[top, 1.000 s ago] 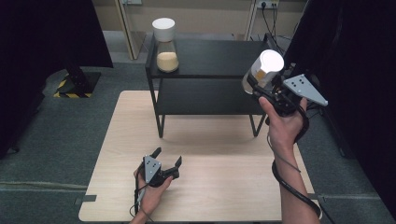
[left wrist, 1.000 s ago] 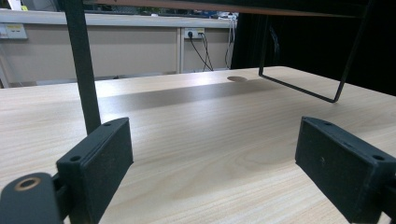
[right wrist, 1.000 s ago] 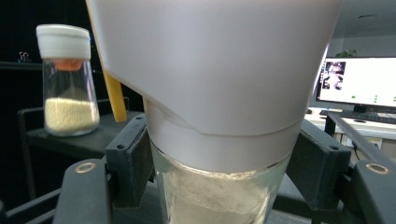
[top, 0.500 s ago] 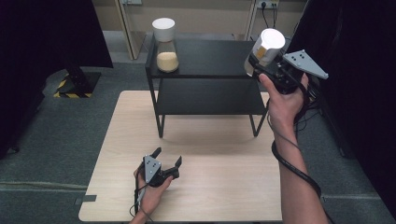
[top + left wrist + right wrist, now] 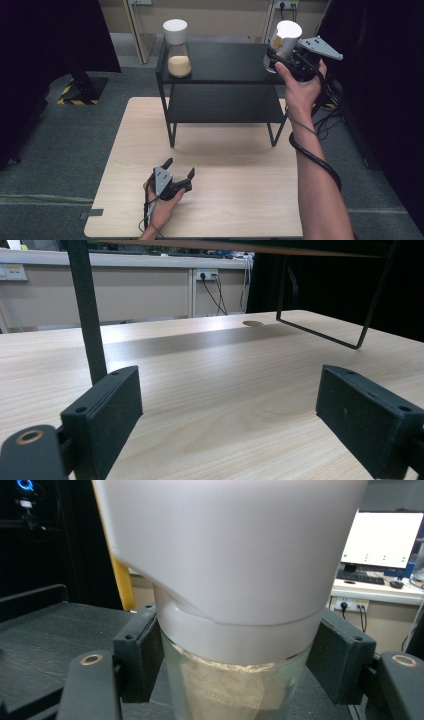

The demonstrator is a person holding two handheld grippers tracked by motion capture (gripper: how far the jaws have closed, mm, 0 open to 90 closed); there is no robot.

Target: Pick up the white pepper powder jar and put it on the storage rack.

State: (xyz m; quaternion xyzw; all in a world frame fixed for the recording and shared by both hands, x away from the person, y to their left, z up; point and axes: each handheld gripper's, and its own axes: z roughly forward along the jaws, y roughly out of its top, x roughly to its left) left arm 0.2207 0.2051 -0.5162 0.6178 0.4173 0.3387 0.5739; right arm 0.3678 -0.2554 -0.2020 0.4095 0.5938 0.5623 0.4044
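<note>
A black two-tier shelf [image 5: 220, 102] stands at the far side of the wooden bench [image 5: 240, 200]. On its top tier, at the left, stands a white-lidded glass jar [image 5: 177, 47] of tan grains. The right tool [image 5: 282, 52] grips a second white-lidded jar [image 5: 285, 37] at the top tier's right end. The left tool [image 5: 172, 179] rests on the bench near its front edge, jaws spread and holding nothing.

Right gripper [image 5: 281, 56] raised, jaws clamped; left gripper [image 5: 176, 172] low—jaws apart, seemingly resting.

Clear glass jar [image 5: 235, 690] with matt white plastic lid [image 5: 225, 550]; pale wood-grain table [image 5: 240, 200]
</note>
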